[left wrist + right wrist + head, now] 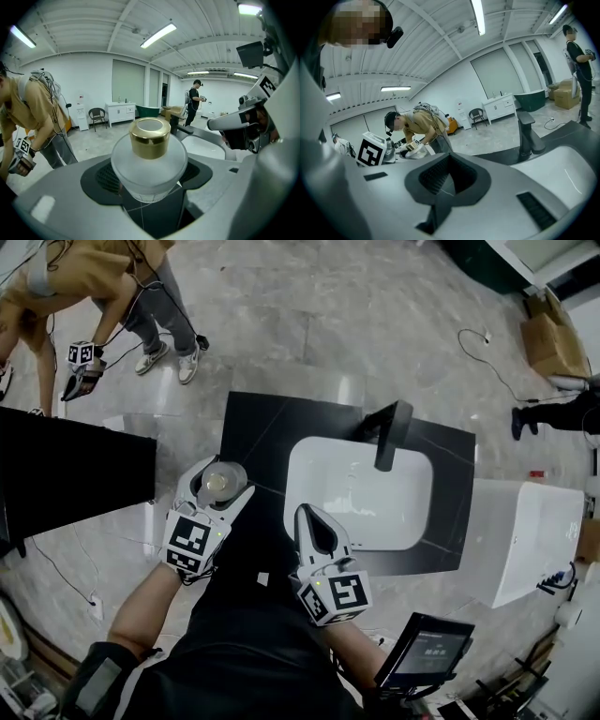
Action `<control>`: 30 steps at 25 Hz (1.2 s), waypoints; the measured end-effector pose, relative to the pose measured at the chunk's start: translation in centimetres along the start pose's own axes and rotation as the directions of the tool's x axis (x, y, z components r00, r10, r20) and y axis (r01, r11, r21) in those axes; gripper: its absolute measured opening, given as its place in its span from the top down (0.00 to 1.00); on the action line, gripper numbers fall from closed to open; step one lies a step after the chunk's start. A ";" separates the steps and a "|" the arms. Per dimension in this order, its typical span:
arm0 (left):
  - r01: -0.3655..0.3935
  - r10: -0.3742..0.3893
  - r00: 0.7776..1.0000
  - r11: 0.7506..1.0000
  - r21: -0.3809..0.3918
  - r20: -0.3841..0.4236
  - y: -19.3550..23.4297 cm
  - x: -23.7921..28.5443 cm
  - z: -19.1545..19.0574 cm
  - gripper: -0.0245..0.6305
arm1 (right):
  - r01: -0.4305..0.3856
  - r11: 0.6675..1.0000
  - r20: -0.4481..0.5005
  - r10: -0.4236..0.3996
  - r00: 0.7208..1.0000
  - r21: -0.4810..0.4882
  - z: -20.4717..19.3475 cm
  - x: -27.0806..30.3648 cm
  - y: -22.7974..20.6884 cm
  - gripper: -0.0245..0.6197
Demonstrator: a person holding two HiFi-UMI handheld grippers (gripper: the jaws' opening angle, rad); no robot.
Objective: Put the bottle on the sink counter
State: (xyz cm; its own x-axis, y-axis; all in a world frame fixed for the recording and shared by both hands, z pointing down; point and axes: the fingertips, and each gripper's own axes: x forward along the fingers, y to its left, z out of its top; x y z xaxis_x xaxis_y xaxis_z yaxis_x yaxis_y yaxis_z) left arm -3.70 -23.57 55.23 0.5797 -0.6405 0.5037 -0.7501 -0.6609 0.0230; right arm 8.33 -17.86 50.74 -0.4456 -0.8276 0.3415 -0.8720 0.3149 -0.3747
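Observation:
A frosted glass bottle (218, 482) with a gold cap (150, 137) sits between the jaws of my left gripper (214, 491), which is shut on the bottle's round body (149, 164). It is held upright over the left front corner of the black sink counter (267, 432); whether it touches the counter I cannot tell. My right gripper (314, 524) is shut with nothing in it, at the counter's front edge by the white basin (361, 493). In the right gripper view the jaws (449, 161) meet, and the bottle (411, 151) shows at the left.
A black faucet (389, 435) stands behind the basin. A white cabinet (525, 535) adjoins the counter at the right, a black table (75, 474) at the left. Another person (84, 277) with a gripper bends over at top left. A tablet (427, 648) hangs near my right arm.

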 end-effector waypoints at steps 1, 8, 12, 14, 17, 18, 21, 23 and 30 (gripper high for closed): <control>-0.003 0.003 1.000 1.000 0.002 -0.002 0.3 0.4 0.0 0.44 | -0.002 1.000 -0.004 0.002 1.000 -0.001 0.0 0.3 -0.1 0.97; -0.036 0.037 0.998 0.999 0.008 -0.046 2.6 3.4 -1.3 0.44 | -0.009 1.000 -0.037 0.008 0.999 -0.004 -1.0 1.9 -1.1 0.97; -0.037 0.037 0.998 0.999 0.008 -0.047 4.0 5.2 -1.0 0.44 | -0.003 1.000 -0.043 0.002 0.999 -0.010 -0.8 3.1 -1.8 0.97; -0.040 0.041 0.998 0.999 0.011 -0.053 5.2 5.8 -0.9 0.44 | -0.002 1.000 -0.044 0.001 0.999 -0.011 -0.4 4.1 -1.7 0.97; -0.035 0.036 0.997 0.999 0.008 -0.070 6.1 7.1 -1.4 0.44 | 0.010 1.000 -0.058 -0.010 0.998 -0.001 -0.8 4.7 -2.1 0.97; -0.035 0.035 0.997 0.999 0.008 -0.075 6.1 7.6 -1.8 0.44 | 0.011 1.000 -0.061 -0.011 0.998 0.000 -1.1 4.8 -2.5 0.97; -0.041 0.042 0.995 0.999 0.013 -0.085 6.1 8.9 -2.8 0.44 | 0.008 1.000 -0.065 -0.008 0.998 0.002 -1.9 4.7 -3.3 0.97; -0.049 0.050 0.994 0.999 0.019 -0.093 6.5 9.8 -3.3 0.44 | 0.006 1.000 -0.070 -0.005 0.998 0.005 -2.4 4.8 -3.8 0.97; -0.074 0.078 0.989 0.997 0.035 -0.126 8.3 13.3 -5.3 0.44 | 0.009 1.000 -0.096 -0.008 0.995 0.018 -3.8 5.6 -5.0 0.97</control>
State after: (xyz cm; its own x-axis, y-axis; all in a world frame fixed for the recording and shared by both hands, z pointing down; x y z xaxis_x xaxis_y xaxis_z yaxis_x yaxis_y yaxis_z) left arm -3.93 -35.51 66.67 0.4747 -0.6359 0.6085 -0.7797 -0.6245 -0.0444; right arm 9.47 -22.28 57.78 -0.4564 -0.7814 0.4256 -0.8724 0.2988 -0.3869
